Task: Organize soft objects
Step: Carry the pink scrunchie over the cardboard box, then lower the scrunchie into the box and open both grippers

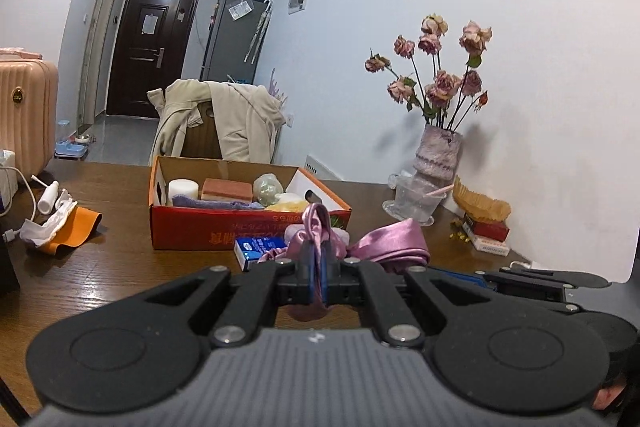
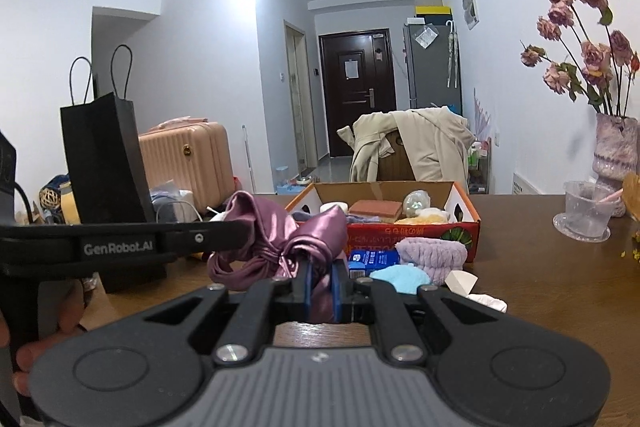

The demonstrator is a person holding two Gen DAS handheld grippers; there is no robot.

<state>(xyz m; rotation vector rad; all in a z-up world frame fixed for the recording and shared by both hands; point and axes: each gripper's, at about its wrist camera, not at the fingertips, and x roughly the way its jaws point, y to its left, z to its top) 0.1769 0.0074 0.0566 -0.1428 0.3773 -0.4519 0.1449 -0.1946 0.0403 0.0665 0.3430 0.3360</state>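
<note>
Left gripper [image 1: 319, 269] is clamped on one end of the mauve satin cloth [image 1: 390, 241], and the right gripper [image 2: 320, 285] pinches the other end, so the cloth hangs between them above the worktop's [image 1: 100, 267] near edge. It looks light, limp and slippery; bunched folds give the surest hold. Behind it, the cardboard box [image 1: 192, 227] holds a white roll, sponge, purple towel and, I think, netted balls.

- One cardboard box [image 1: 224, 227] on the table
- One pink satin cloth [image 2: 280, 239]
- One vase [image 1: 438, 155] of dried roses
- One pink suitcase [image 2: 188, 159]
- One black paper bag [image 2: 104, 163]
- Two grippers, left gripper [image 1: 318, 267] and right gripper [image 2: 320, 283]
- One blue carton [image 1: 256, 249]
</note>
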